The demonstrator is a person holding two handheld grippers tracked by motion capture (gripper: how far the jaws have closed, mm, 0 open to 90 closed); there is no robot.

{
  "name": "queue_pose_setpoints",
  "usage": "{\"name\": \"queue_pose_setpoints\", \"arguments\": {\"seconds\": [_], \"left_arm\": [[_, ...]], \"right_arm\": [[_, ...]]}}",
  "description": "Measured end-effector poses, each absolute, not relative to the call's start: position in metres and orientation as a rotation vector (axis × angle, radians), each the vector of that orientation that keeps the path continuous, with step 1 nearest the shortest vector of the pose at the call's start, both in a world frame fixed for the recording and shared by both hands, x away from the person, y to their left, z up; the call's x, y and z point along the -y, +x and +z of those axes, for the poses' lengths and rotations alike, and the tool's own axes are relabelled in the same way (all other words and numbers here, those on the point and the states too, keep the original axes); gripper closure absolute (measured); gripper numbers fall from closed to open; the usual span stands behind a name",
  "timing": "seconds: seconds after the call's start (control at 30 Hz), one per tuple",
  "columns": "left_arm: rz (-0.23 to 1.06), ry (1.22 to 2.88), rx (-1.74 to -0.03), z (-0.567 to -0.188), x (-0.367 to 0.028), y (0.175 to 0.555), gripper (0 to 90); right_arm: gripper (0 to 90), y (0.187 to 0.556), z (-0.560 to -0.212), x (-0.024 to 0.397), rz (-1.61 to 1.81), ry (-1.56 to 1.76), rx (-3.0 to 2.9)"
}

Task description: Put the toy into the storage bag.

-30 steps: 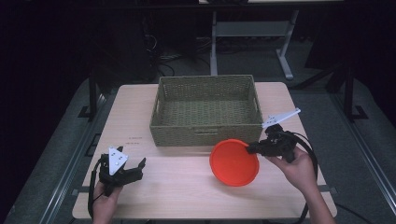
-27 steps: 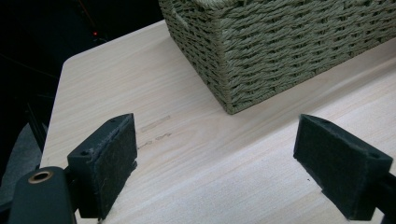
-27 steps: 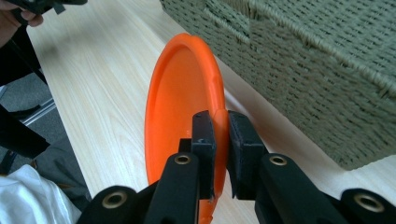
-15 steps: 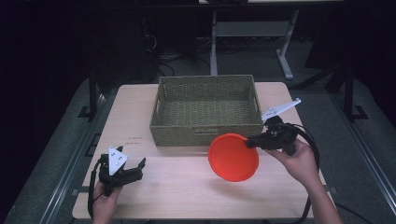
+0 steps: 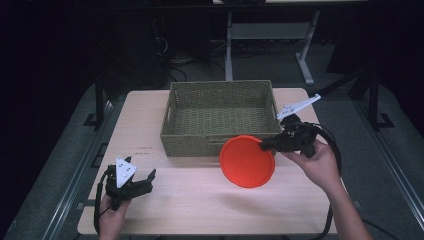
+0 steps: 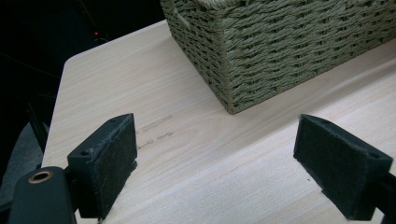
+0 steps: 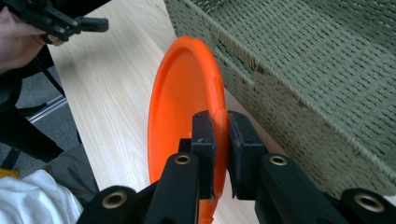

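From the high view I see my right tool [image 5: 266,145] clamped on the rim of the orange plate [image 5: 247,161], which is held tilted off the desk [image 5: 200,195] with its upper edge overlapping the front wall of the woven basket [image 5: 220,122]; whether it touches that wall I cannot tell from here. The basket sits at the middle of the far half of the desk, and my right hand [image 5: 320,162] comes in from the near right. My left tool [image 5: 142,182] rests near the front left corner of the desk, its jaws spread apart and holding nothing, with my left hand [image 5: 112,212] behind it. In the left gripper view I look along the two black pads [image 6: 105,163] standing wide apart over bare wood, with the near left corner of the basket [image 6: 280,46] ahead and a faint printed mark [image 6: 156,123] on the desk between them and the basket. In the right gripper view my jaws are pressed together on the plate's [image 7: 184,93] rim, the plate standing almost on edge just beside the basket's [image 7: 317,70] front wall, and farther off at the upper left I see my left hand [image 7: 21,35] with its tool [image 7: 93,23]
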State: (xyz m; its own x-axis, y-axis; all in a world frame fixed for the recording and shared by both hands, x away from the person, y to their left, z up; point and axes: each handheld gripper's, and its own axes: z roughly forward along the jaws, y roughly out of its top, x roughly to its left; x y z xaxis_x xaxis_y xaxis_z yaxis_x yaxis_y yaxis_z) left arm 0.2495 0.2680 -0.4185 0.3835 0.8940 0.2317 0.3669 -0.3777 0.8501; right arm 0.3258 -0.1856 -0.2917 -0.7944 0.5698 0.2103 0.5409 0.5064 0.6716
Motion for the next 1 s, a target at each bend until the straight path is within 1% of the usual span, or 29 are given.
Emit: {"name": "queue_pose_setpoints", "arguments": {"seconds": [0.63, 1.0], "left_arm": [[0.931, 1.914, -1.085, -0.418, -0.268, 0.249, 12.9], [0.930, 1.910, -1.091, -0.418, -0.270, 0.249, 12.9]], "right_arm": [[81.7, 0.336, -0.268, 0.176, 1.192, 0.974, -2.673], [81.7, 0.350, -0.246, 0.169, 1.174, 0.976, -2.646]]}}
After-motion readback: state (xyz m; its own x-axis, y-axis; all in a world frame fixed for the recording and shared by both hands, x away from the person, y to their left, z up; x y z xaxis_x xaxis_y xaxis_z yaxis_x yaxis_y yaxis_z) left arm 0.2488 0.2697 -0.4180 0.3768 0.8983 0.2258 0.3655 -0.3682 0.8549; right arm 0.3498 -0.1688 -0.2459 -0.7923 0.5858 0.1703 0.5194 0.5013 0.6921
